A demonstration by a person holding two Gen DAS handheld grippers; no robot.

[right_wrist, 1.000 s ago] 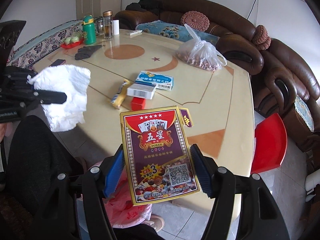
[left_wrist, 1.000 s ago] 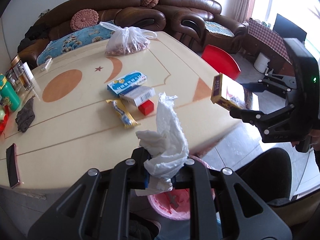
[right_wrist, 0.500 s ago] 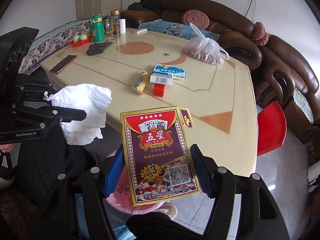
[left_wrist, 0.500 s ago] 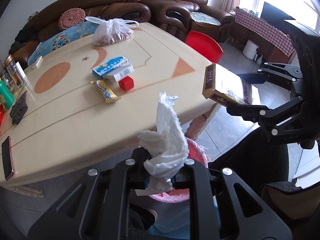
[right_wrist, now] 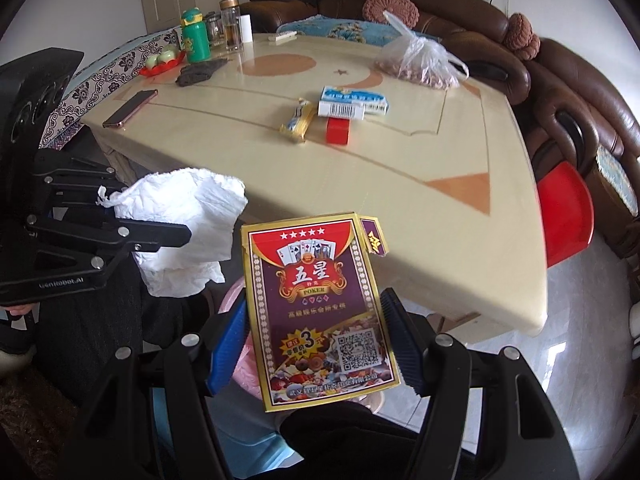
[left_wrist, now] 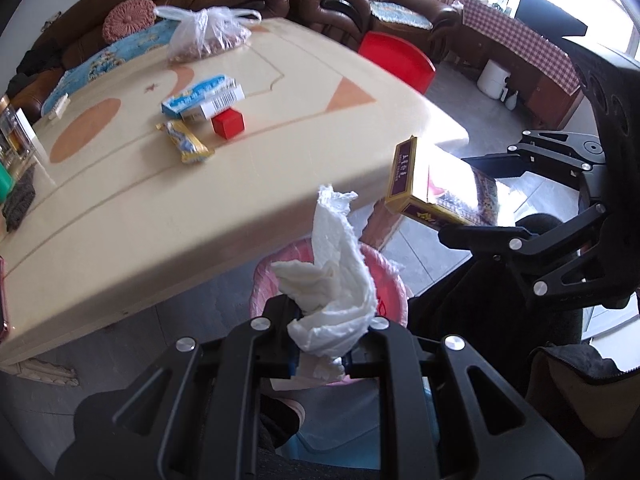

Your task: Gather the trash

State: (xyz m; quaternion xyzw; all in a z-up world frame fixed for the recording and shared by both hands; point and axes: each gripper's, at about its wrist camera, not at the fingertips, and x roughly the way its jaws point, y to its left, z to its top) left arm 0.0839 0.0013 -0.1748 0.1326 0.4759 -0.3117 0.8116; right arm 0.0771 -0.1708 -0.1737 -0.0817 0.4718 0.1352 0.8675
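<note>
My left gripper (left_wrist: 320,354) is shut on a crumpled white tissue (left_wrist: 334,284), which hangs right over a pink-lined trash bin (left_wrist: 386,276) on the floor beside the table. In the right wrist view the same tissue (right_wrist: 188,224) sticks out of the left gripper (right_wrist: 176,236) at the left. My right gripper (right_wrist: 314,340) is shut on a purple and red playing-card box (right_wrist: 316,308), its top flap open, held off the table edge above the bin (right_wrist: 230,296). The left wrist view shows that card box (left_wrist: 432,190) edge-on in the right gripper's fingers (left_wrist: 480,236).
On the cream table (right_wrist: 400,200) lie a yellow snack wrapper (right_wrist: 298,120), a red box (right_wrist: 339,130), white and blue cartons (right_wrist: 354,101), a bag of nuts (right_wrist: 418,62), a phone (right_wrist: 130,108), a dark cloth and bottles. A red stool (right_wrist: 564,212) and brown sofas stand to the right.
Both grippers drew back off the table's edge and sank. The tissue now hangs over the pink bin, and the card box sits lower, beside the table's corner. Both grips are unchanged.
</note>
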